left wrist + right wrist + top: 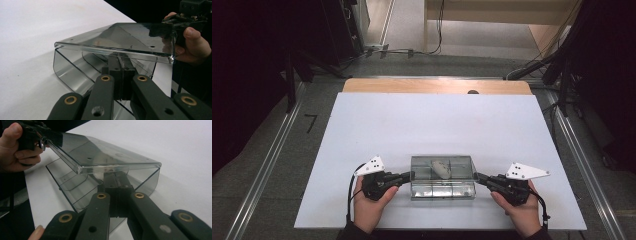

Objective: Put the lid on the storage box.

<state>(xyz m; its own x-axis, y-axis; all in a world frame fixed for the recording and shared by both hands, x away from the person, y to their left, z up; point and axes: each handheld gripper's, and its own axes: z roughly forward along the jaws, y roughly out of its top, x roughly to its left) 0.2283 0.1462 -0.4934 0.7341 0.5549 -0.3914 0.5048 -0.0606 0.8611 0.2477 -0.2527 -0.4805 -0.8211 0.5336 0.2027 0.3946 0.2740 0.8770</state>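
A smoky clear plastic box (443,186) with a flat lid (442,165) stands near the front of the white table (432,120). Through the lid I see a small whitish object (441,168) inside. My left gripper (411,174) is shut, and its tips meet the box's left end. In the left gripper view its closed jaws (119,58) sit just under the lid's overhanging edge (112,48). My right gripper (477,176) is shut at the box's right end. In the right gripper view its tips (115,176) are likewise tucked under the lid (100,155). The lid stands slightly raised above the box walls.
A bare wooden strip (437,86) runs along the table's far edge. Metal rails (267,165) flank the table on the floor, and cables (412,50) lie beyond it. White tabletop stretches behind the box. The person's hands (369,207) rest near the front edge.
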